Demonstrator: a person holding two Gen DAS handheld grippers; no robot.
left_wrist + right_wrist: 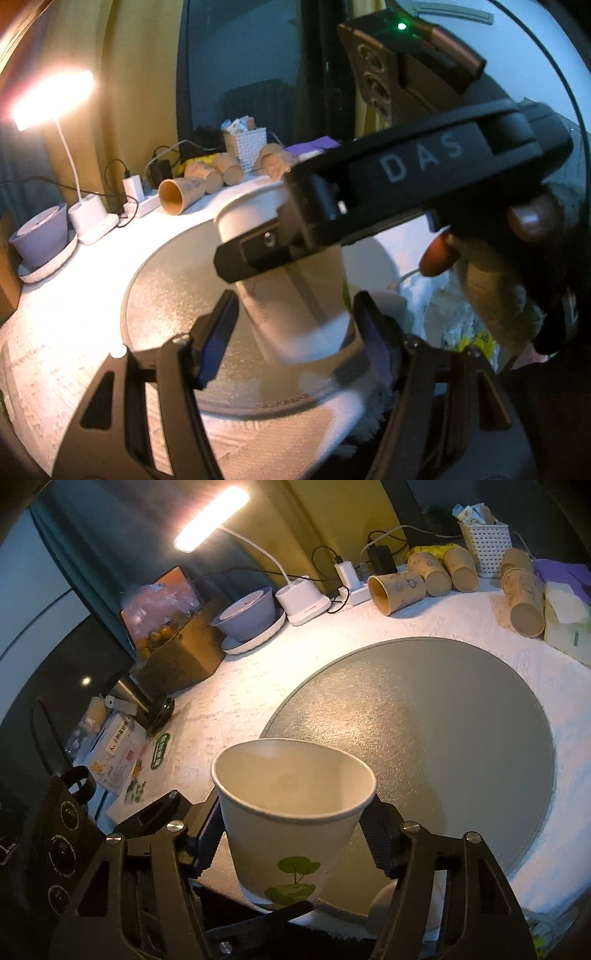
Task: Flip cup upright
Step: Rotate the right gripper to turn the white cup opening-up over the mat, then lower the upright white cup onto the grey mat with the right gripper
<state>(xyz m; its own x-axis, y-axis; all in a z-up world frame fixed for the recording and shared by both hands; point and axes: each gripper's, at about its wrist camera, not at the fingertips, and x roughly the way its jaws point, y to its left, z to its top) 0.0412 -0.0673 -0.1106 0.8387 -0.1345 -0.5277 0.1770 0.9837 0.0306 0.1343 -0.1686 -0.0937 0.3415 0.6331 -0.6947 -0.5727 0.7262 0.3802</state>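
A white paper cup (pixel 291 812) with a green leaf print stands mouth up, slightly tilted, near the front edge of the round grey mat (pixel 443 731). My right gripper (pixel 295 845) is shut on the cup, one finger on each side. In the left wrist view the cup (pixel 295 295) sits between the fingers of my left gripper (pixel 291 339), which is open, its pads a little off the cup's base. The right gripper's black finger (pixel 273 247) crosses the cup's upper wall there.
Several brown paper cups (pixel 399 587) lie on their sides at the back of the white tablecloth. A lit desk lamp (pixel 210 517), a grey bowl on a plate (pixel 247 616), a white basket (pixel 485 546), a tissue pack (pixel 565 624) and a cardboard box (pixel 181 653) ring the mat.
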